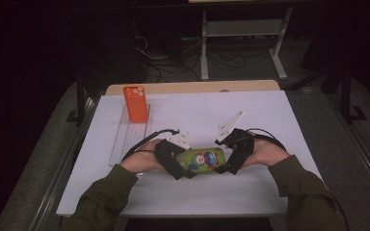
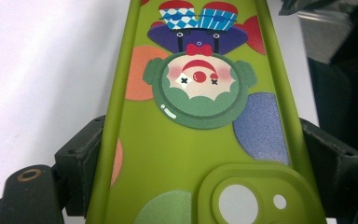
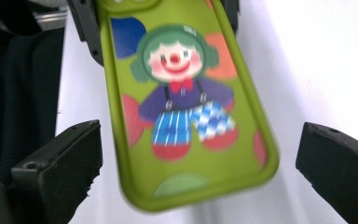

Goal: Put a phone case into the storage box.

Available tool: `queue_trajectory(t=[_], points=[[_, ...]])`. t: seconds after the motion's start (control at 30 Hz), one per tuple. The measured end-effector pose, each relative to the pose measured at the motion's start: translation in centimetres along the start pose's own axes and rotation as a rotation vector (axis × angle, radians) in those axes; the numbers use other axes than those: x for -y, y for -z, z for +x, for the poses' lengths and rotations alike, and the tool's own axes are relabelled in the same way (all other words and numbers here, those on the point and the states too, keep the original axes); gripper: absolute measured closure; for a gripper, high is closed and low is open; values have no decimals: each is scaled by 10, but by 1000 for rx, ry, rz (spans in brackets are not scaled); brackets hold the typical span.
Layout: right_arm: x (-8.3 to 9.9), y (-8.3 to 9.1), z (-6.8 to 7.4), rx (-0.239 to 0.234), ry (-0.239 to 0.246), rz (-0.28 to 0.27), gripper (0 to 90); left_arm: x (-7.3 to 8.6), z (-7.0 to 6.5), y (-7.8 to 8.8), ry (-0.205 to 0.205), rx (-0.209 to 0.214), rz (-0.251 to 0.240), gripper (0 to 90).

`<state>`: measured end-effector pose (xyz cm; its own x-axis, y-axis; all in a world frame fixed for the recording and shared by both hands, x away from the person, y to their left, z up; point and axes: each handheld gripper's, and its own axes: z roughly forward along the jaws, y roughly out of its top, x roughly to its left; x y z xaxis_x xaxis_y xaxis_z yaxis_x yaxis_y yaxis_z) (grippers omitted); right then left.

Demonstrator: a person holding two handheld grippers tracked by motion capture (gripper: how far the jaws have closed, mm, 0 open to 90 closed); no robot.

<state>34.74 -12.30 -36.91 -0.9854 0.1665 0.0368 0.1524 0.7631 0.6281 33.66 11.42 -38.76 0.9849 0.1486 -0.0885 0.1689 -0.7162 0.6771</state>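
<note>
A green phone case (image 1: 203, 160) printed with a clown lies flat just above the white table (image 1: 270, 120), between my two grippers. My left gripper (image 1: 180, 166) is shut on its camera-hole end; in the left gripper view the jaws press both long edges of the case (image 2: 200, 130). My right gripper (image 1: 224, 161) stands open at the other end. In the right gripper view the case (image 3: 182, 102) lies between the wide-apart jaws, touching neither, with a gap on each side.
An orange phone case (image 1: 135, 103) stands upright at the far end of a clear ribbed rack (image 1: 127, 134) on the table's left side. A wooden board (image 1: 192, 87) borders the far edge. Beyond it lie cables and a desk frame.
</note>
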Motion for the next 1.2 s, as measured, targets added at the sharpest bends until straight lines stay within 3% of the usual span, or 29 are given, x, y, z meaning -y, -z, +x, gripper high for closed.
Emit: queue_trajectory(t=[0.13,0.27,0.4,0.47,0.53,0.6,0.63,0.67,0.73,0.87,0.93,1.13,1.2], points=[[11,2,2,56,-78,-18,0,1,0,0,71,-53,-7,155],[20,6,3,109,-161,-66,0,3,-2,-1,106,-110,-1,155],[26,9,10,172,-290,-113,0,4,-2,-1,151,-160,9,155],[31,10,10,208,-334,-149,0,5,-1,-1,198,-185,1,155],[36,10,11,215,-369,-191,0,6,1,0,207,-213,10,155],[39,10,13,237,-396,-200,0,6,1,-2,244,-230,-7,155],[41,9,13,245,-400,-204,0,6,1,-3,261,-239,-12,155],[42,9,15,260,-414,-213,0,6,3,-1,244,-253,14,155],[46,8,18,311,-414,-240,0,7,3,-2,252,-268,15,155],[50,2,18,338,-443,-226,0,6,4,-3,262,-281,16,155],[50,0,18,350,-433,-211,0,6,4,-3,273,-288,-4,154],[48,-4,19,402,-397,-192,0,7,7,-1,270,-292,10,154],[49,-6,20,430,-353,-181,0,8,8,0,266,-290,16,155]])
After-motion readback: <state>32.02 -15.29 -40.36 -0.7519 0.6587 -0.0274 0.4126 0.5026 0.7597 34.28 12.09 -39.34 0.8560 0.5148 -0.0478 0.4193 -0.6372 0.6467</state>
